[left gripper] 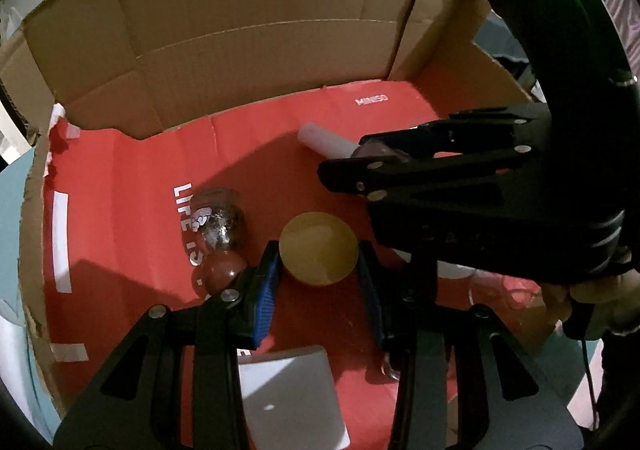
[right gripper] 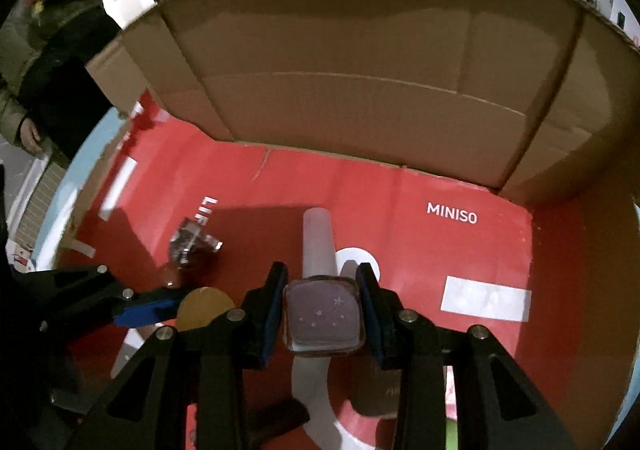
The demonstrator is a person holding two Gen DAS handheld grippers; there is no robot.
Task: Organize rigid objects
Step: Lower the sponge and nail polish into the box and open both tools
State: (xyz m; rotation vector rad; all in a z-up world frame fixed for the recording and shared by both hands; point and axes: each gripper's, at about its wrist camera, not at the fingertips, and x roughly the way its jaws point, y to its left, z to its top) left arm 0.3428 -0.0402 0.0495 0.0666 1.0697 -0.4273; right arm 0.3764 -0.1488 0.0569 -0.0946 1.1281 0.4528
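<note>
- Where the cardboard box (left gripper: pixel 248 46) stands with its flaps up, brown walls close off the space ahead of both tools; its red floor (left gripper: pixel 132 186) is walled in ahead and on both outer sides.
- Left gripper (left gripper: pixel 320 274): blue-padded fingers (left gripper: pixel 266 290) sit against either side of a yellow disc-shaped object (left gripper: pixel 318 248), clamped on it, held over the red floor.
- Right gripper (right gripper: pixel 322 310): closed on a purple block with small stars (right gripper: pixel 322 316), pads touching both its sides.
- A white tube (right gripper: pixel 318 242) extends forward from the purple block, just past the right fingertips; whether the two are joined, cannot tell.
- Clear glittery bottle (left gripper: pixel 218 224) lies on the floor just left of the left gripper's fingers, its rounded end near the left pad.
- Open red floor ahead of the left tool and to its far left; open room also right of the right tool, up to the side wall.
- A white box (left gripper: pixel 292 398) sits below the left gripper's body.
- Writing: "MINISO" (right gripper: pixel 452 213) in white ahead-right of the right tool; partial "LIFE IS" (left gripper: pixel 184 206) beside the bottle.
- White rectangle mark (right gripper: pixel 486 300) on the floor right of the right tool.
</note>
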